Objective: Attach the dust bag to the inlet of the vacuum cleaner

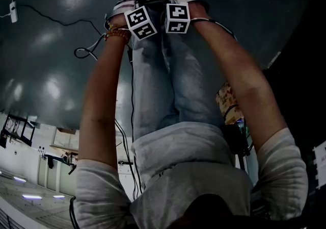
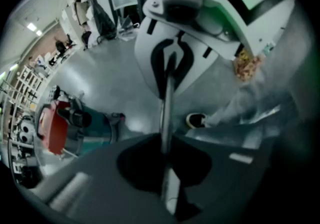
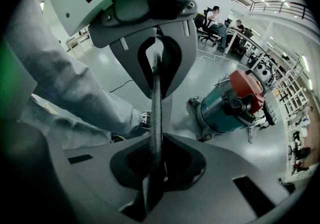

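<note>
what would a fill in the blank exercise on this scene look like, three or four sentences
1. The left tongs and the right tongs are both ____, with nothing between them.
2. The vacuum cleaner sits on the ____, apart from both tongs.
3. In the right gripper view the vacuum cleaner shows to the ____ of the tongs.
4. No dust ____ shows in any view.

Missing words: shut; floor; right; bag.

A teal-and-red vacuum cleaner stands on the glossy grey floor.
</note>
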